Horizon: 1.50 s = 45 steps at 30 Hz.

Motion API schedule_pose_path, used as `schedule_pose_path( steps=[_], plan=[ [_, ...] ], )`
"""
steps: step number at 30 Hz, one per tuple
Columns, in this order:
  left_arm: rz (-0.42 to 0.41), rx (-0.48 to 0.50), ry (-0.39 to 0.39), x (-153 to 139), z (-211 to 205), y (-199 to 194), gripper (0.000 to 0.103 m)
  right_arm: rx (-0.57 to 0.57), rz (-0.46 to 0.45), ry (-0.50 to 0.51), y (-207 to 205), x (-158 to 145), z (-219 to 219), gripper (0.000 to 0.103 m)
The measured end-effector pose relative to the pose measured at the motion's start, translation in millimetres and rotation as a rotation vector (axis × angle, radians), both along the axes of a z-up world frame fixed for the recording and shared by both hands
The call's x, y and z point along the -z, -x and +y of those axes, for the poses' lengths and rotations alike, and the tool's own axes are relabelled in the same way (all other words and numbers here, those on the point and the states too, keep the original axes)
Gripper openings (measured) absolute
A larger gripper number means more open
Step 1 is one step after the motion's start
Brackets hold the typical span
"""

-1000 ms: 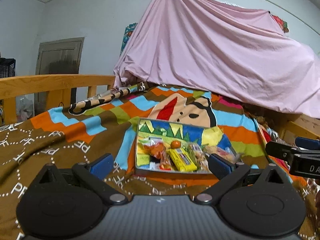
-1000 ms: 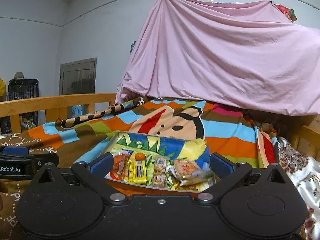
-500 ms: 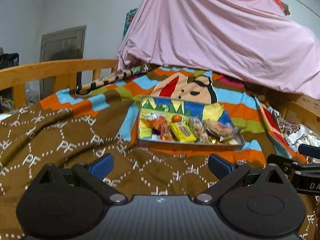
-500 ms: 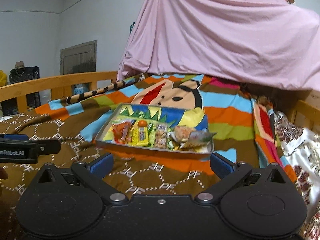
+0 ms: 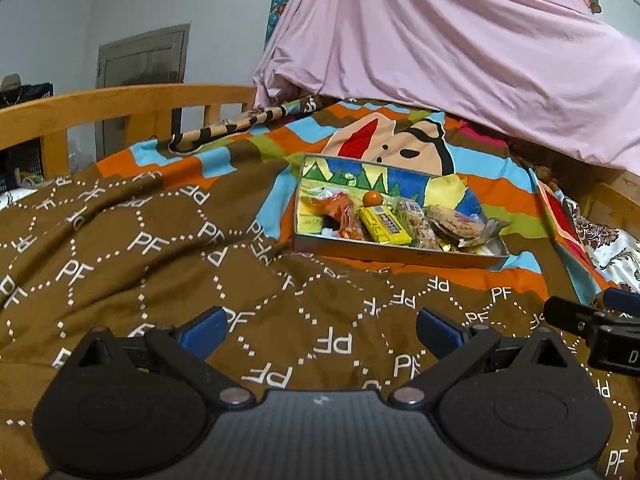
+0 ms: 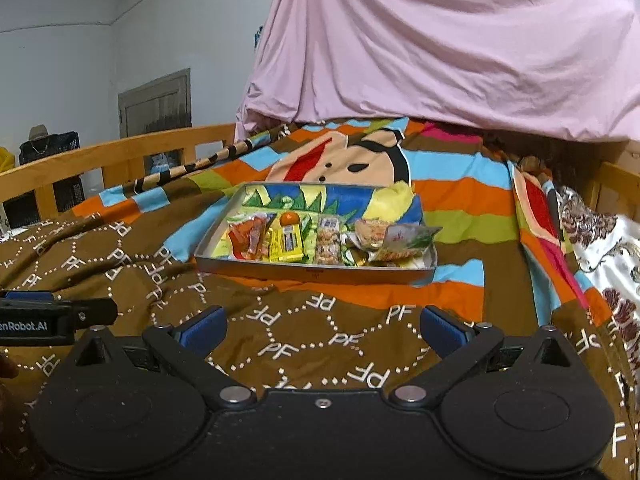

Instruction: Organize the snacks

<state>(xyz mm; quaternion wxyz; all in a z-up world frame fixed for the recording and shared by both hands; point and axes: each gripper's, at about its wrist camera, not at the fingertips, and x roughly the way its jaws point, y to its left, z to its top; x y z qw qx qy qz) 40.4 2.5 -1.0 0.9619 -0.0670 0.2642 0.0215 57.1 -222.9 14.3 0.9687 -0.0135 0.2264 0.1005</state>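
Note:
A shallow metal tray [image 5: 396, 254] [image 6: 312, 274] with a colourful printed lining lies on the bed, ahead of both grippers. Inside it are an orange packet [image 5: 344, 216] [image 6: 250, 236], a yellow packet [image 5: 384, 224] [image 6: 286, 242], a small orange fruit [image 5: 373, 198] [image 6: 289, 218], a clear nut bar [image 5: 418, 222] [image 6: 329, 242] and crumpled wrappers [image 5: 464, 224] [image 6: 394, 240]. My left gripper [image 5: 322, 328] is open above the brown blanket, well short of the tray. My right gripper [image 6: 322, 328] is open too, holding nothing. Each gripper shows at the other view's edge.
A brown "PF" blanket [image 5: 160, 248] overlaps a striped cartoon blanket [image 6: 452, 192]. A wooden bed rail [image 5: 120, 106] runs along the left. A pink sheet [image 6: 440, 40] hangs over the far end. A floral cloth [image 6: 608, 248] and wooden frame lie at the right.
Both views have risen and tilted downward over the bed, showing more brown blanket in front. The tray now sits higher and farther in each view. Both grippers stay open.

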Motion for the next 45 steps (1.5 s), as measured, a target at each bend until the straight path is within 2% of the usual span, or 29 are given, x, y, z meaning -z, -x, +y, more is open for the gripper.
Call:
schedule_pose_path(
  steps=[45],
  plan=[
    [0.008, 0.0, 0.007, 0.5, -0.3, 5.2, 0.103, 0.005, 0.014, 0.008, 2.1, 5.4, -1.1, 0.102]
  ],
)
